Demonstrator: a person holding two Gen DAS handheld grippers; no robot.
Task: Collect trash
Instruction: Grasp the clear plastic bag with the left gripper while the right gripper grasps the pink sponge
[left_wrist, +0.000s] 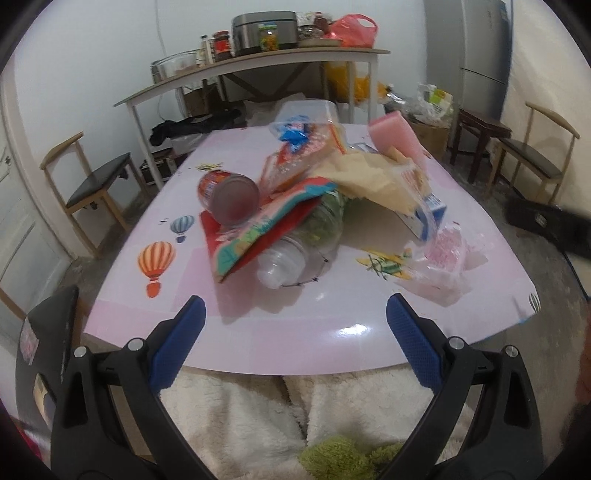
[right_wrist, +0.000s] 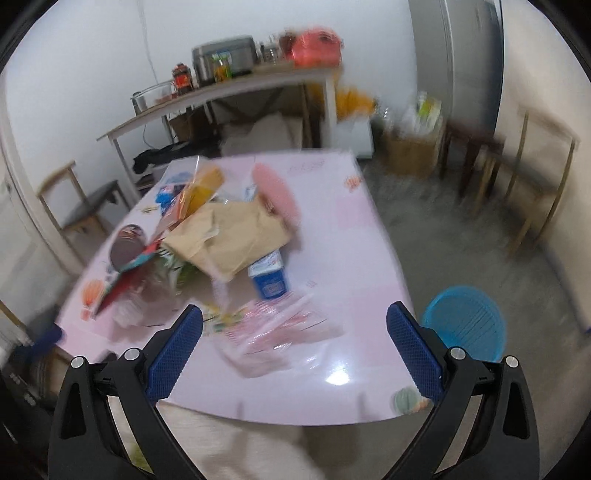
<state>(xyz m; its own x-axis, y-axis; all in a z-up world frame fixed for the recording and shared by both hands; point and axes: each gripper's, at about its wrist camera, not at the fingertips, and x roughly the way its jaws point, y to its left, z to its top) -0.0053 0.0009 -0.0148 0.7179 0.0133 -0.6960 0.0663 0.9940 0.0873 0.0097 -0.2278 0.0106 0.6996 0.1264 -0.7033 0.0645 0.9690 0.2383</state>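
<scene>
A heap of trash lies on the pink table (left_wrist: 280, 339): a red can (left_wrist: 229, 197) on its side, a clear plastic bottle (left_wrist: 295, 251), a red snack wrapper (left_wrist: 258, 236), brown paper (left_wrist: 373, 181), a blue-white carton (left_wrist: 424, 214), a pink sponge (left_wrist: 397, 134) and a crumpled clear pink bag (left_wrist: 443, 258). My left gripper (left_wrist: 295, 317) is open and empty, short of the bottle. In the blurred right wrist view, my right gripper (right_wrist: 295, 325) is open and empty over the clear pink bag (right_wrist: 273, 332). The brown paper (right_wrist: 229, 240) and carton (right_wrist: 269, 280) lie beyond it.
A blue basket (right_wrist: 465, 325) stands on the floor right of the table. Wooden chairs (left_wrist: 92, 192) stand at left and right (left_wrist: 535, 162). A side table (left_wrist: 258, 70) with jars and a cooker is at the back wall. White fleece (left_wrist: 295, 413) lies below the grippers.
</scene>
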